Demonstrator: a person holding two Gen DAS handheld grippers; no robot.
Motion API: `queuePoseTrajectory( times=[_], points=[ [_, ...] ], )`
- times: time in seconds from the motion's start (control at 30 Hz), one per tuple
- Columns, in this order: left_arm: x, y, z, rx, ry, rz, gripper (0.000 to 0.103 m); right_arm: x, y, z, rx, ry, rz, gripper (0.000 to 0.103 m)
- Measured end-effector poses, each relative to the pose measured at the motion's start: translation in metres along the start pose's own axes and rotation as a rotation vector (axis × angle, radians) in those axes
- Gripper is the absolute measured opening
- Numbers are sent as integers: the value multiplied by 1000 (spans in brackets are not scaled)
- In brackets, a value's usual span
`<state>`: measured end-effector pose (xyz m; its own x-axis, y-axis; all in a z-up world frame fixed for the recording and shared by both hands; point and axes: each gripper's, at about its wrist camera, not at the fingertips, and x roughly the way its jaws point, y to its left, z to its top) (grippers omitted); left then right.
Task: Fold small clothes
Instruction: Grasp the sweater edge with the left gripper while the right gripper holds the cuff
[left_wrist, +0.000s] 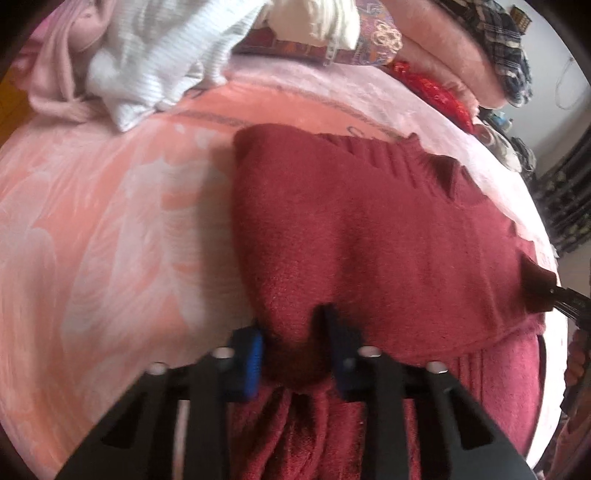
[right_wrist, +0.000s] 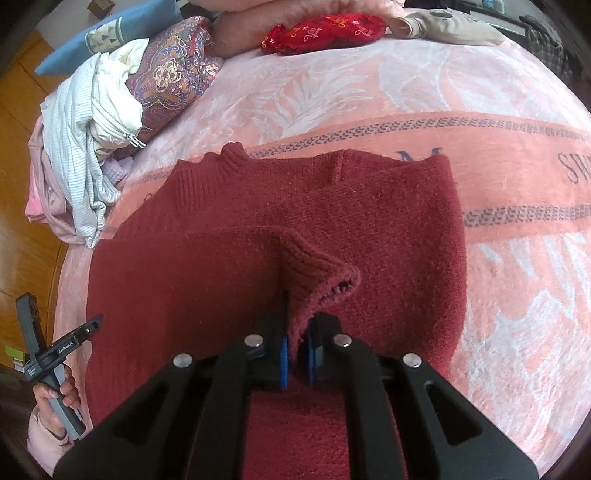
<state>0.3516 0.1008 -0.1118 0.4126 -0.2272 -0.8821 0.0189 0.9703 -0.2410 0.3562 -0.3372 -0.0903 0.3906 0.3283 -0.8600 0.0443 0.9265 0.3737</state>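
In the left wrist view, the left gripper (left_wrist: 291, 343) is clamped on a bunched fold of the dark red sweater (left_wrist: 369, 229), the knit bulging up between its blue pads (left_wrist: 253, 354). The rest of the sweater spreads flat ahead of these tongs and off to their right, lying on a pink blanket (left_wrist: 110, 229). Well ahead and to the left sits a heap of white striped clothes (left_wrist: 155, 62). At the far right edge, a pinched corner of the sweater meets the dark tip of the right gripper (left_wrist: 565, 295). In the right wrist view, the right gripper (right_wrist: 297, 350) has its fingers nearly together on a ribbed edge of the sweater (right_wrist: 221, 258), which rises in a peak just ahead of the fingertips. The sweater's body lies flat ahead and to both sides of these tongs, its collar at the far end. To the far left, a hand (right_wrist: 59, 395) grips the handle of the left gripper (right_wrist: 92, 325) at the sweater's edge. Beyond the sweater, ahead and left, lie the white striped clothes (right_wrist: 81, 147) and a patterned pillow (right_wrist: 177, 81); a red pouch (right_wrist: 325, 31) rests further ahead.
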Motion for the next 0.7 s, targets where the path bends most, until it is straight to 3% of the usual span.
queuePoseTrajectory(
  times=[0.17,0.23,0.37,0.47,0.53,0.57,0.63,0.7],
  points=[
    [-24,10,7,-24,-55,-39,12,-6,10,1,-6,-2,78,6],
    [-33,18,11,-21,-71,-52,11,-5,13,1,-17,0,48,6],
    [-12,35,11,-31,-3,-53,12,24,-4,-5,37,67,6,6],
    [-1,39,7,-25,5,-66,16,26,-14,-6,63,60,61,7],
    [-7,37,9,-2,-8,-46,34,21,-11,-6,42,60,63,9],
    [-13,36,9,2,-24,-19,40,18,-10,-6,33,56,53,17],
    [-27,33,3,1,-66,34,63,13,-8,-9,20,53,40,26],
    [-34,29,-4,17,-71,22,74,10,-5,-12,-6,62,19,26]
  ],
)
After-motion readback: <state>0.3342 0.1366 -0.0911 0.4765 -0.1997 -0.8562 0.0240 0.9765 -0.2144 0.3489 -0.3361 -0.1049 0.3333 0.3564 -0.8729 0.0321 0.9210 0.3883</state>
